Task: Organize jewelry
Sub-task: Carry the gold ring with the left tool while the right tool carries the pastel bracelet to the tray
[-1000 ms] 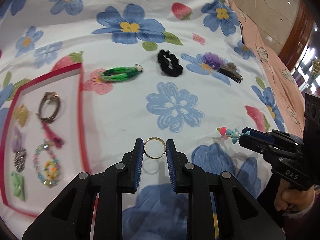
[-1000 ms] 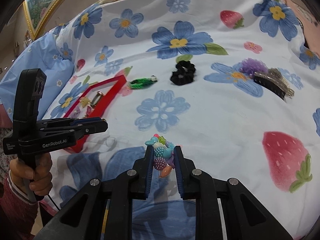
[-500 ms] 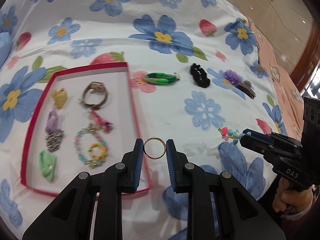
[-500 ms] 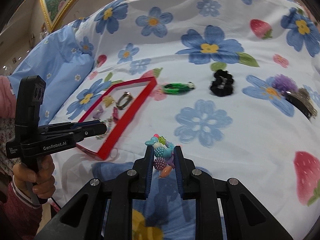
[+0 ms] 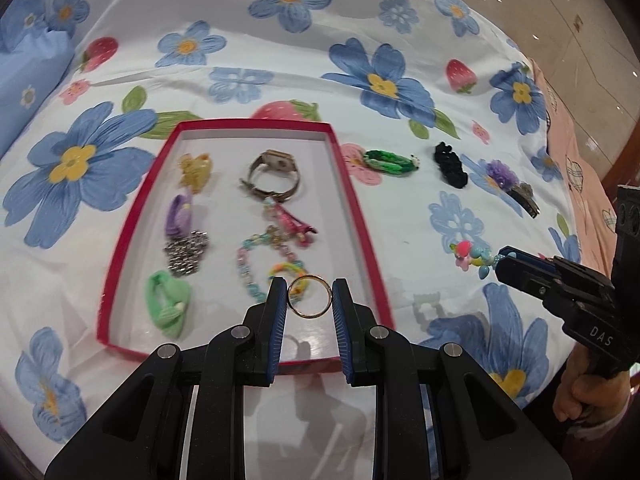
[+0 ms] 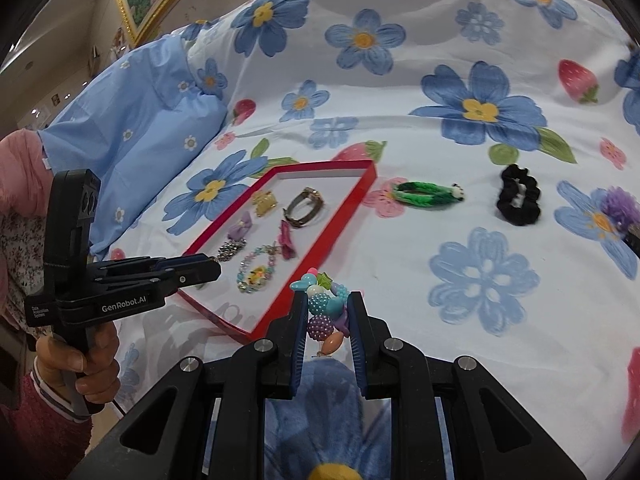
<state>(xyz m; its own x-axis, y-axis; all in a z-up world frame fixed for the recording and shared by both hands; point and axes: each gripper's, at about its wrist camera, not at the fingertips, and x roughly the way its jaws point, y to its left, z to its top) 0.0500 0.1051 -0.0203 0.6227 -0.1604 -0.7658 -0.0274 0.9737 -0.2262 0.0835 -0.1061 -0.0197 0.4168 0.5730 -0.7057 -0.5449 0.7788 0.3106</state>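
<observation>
**2 handheld grippers carry jewelry at a red tray on a flowered bedspread**

The left gripper [image 5: 310,300] fills the bottom of its own view. Its 2 black jaws with blue pads are clenched on a thin gold ring [image 5: 310,295], which stands upright between the pads. The ring hangs above the near right part of a shallow red-rimmed tray with a white floor [image 5: 362,216].

Inside the tray lie several pieces. In the left column sit a yellow hair clip [image 5: 195,170], a purple bow clip [image 5: 179,216], a silver sparkly clip [image 5: 186,254] and a pale green clip [image 5: 168,306]. In the right column sit a metal wristwatch with a brown band [image 5: 274,174], a pink tasselled charm [image 5: 290,222] and a pastel beaded bracelet [image 5: 260,260].

The right gripper [image 6: 325,312] is seen in its own view with its jaws grasping a chunky bracelet of coloured beads [image 6: 322,308], in teal, purple, white and orange. It hovers just outside the tray's near right rim. In the left view this same gripper enters from the right edge, held by a hand [image 5: 582,398].

The tray rests on a white bedspread printed with blue flowers and red strawberries [image 5: 240,32]. On the cloth to the right of the tray, apart from each other, lie a green woven band [image 5: 390,160], a black fabric scrunchie [image 5: 450,164] and a purple fuzzy clip [image 5: 502,172] touching a dark hair clip [image 5: 526,200]. A light blue pillow [image 6: 132,132] lies at the left.
</observation>
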